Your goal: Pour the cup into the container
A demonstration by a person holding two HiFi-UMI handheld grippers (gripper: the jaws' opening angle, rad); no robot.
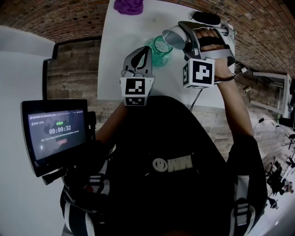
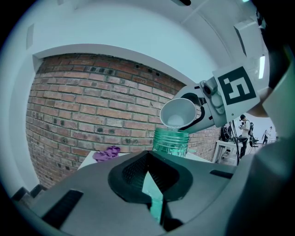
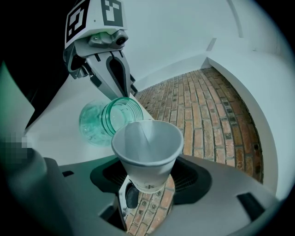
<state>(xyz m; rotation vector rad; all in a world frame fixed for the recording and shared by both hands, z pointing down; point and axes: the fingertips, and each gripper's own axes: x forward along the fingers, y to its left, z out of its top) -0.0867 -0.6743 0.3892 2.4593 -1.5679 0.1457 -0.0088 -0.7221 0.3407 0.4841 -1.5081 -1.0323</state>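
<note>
We see the white table [image 1: 119,69] at 12 o'clock. Our right gripper [image 2: 199,115] is clamped; left gripper [image 1: 146,50] has jaws together, tips just beside the green container [image 1: 161,50] at its 8 o'clock. The cup [image 3: 146,147], in the right jaws, tilts over the container's mouth from 1 o'clock. 1 purple cloth [image 1: 129,6] at 11 o'clock.

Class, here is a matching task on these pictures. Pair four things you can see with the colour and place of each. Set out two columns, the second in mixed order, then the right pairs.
Column 1:
1 paper cup
2 jar
3 crumpled item
4 screen

Column 2:
A green, standing upright on the table
B purple, near the table's far edge
C white, tipped above the jar's mouth, held in the right gripper
D dark, showing a timer, at the person's left

Pairs: 1-C, 2-A, 3-B, 4-D
</note>
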